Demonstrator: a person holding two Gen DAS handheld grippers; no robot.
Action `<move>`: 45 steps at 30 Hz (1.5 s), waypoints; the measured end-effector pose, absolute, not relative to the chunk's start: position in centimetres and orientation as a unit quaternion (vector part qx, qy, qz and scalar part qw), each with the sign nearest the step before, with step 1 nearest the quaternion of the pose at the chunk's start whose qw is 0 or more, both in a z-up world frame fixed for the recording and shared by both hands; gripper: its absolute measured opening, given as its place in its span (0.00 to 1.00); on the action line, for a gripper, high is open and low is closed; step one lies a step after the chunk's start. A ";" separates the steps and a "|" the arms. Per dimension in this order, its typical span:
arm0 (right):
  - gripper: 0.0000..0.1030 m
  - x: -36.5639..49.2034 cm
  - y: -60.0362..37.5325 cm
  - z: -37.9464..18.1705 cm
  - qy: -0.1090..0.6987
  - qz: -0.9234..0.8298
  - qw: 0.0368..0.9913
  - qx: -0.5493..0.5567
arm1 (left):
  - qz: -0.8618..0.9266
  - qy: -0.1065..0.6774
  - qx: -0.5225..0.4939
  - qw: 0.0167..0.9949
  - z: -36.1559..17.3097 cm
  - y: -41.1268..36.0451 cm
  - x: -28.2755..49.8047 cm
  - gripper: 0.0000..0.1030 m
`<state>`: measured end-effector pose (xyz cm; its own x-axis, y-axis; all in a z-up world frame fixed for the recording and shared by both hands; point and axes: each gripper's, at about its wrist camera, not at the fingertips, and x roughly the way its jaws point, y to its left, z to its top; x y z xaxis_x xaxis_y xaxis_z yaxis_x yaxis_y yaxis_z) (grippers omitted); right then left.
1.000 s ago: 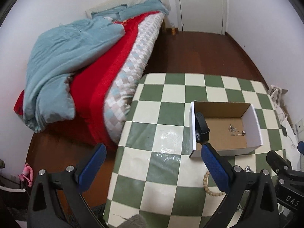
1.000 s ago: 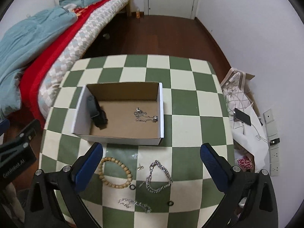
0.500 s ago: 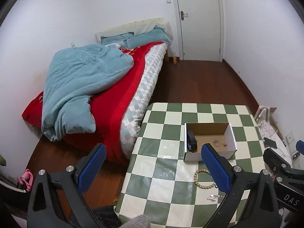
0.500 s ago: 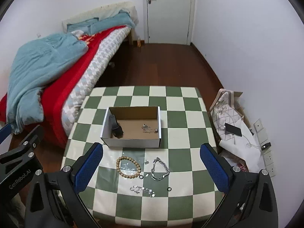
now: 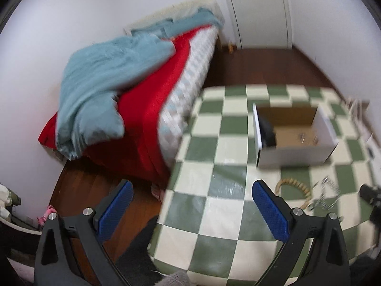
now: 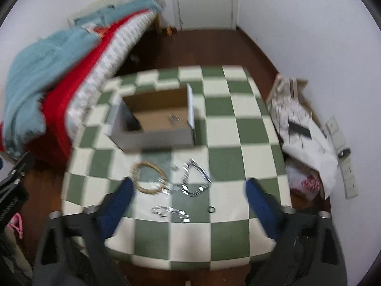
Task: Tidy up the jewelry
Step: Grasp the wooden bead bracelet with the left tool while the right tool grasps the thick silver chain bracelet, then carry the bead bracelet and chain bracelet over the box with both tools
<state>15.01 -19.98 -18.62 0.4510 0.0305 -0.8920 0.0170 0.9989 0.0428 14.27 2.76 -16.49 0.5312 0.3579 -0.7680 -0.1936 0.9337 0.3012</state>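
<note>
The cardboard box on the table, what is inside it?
Inside the cardboard box lie a black object at its left end and small silver jewelry on the floor. Blur hides details; the near wall covers part of the floor.

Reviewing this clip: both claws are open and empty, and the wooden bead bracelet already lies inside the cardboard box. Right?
Not quite. The wooden bead bracelet lies on the checkered tablecloth in front of the cardboard box, not inside it; the right wrist view shows this. Both claws, left and right, are open and empty.

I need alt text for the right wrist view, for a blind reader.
The open right claw hangs empty above a green-checked table, where a bead bracelet and silver chains lie before an open cardboard box. The image is motion-blurred.
</note>
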 end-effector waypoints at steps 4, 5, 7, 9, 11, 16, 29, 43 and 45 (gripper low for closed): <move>0.67 17.3 -22.5 -25.8 0.569 -0.018 0.821 0.043 | 0.150 0.507 0.109 0.842 -22.1 1.8 16.6 0.99; 0.67 17.7 -22.9 -27.1 0.577 -0.020 0.815 0.045 | 0.144 0.518 0.108 0.836 -23.0 1.5 17.1 0.99; 0.66 18.5 -23.3 -29.7 0.594 -0.024 0.803 0.048 | 0.133 0.539 0.100 0.826 -24.6 1.1 18.1 0.99; 0.66 18.9 -23.4 -31.9 0.608 -0.023 0.792 0.046 | 0.112 0.557 0.079 0.819 -25.9 0.5 18.9 0.98; 0.60 19.0 -23.2 -33.1 0.606 -0.019 0.794 0.037 | 0.091 0.572 0.072 0.812 -26.9 -0.3 19.6 0.98; 0.04 19.0 -22.2 -33.0 0.590 -0.016 0.807 -0.007 | 0.048 0.594 0.079 0.799 -28.9 -3.1 20.5 0.98; 0.04 18.9 -24.1 -33.0 0.593 -0.021 0.805 -0.004 | 0.020 0.578 0.108 0.808 -29.6 -5.6 20.0 0.06; 0.04 18.5 -23.7 -29.3 0.556 -0.012 0.831 0.018 | 0.025 0.532 0.088 0.842 -25.4 -5.1 18.6 0.06; 0.04 18.4 -23.7 -28.6 0.550 -0.010 0.835 0.021 | 0.023 0.522 0.084 0.848 -24.2 -5.2 18.5 0.06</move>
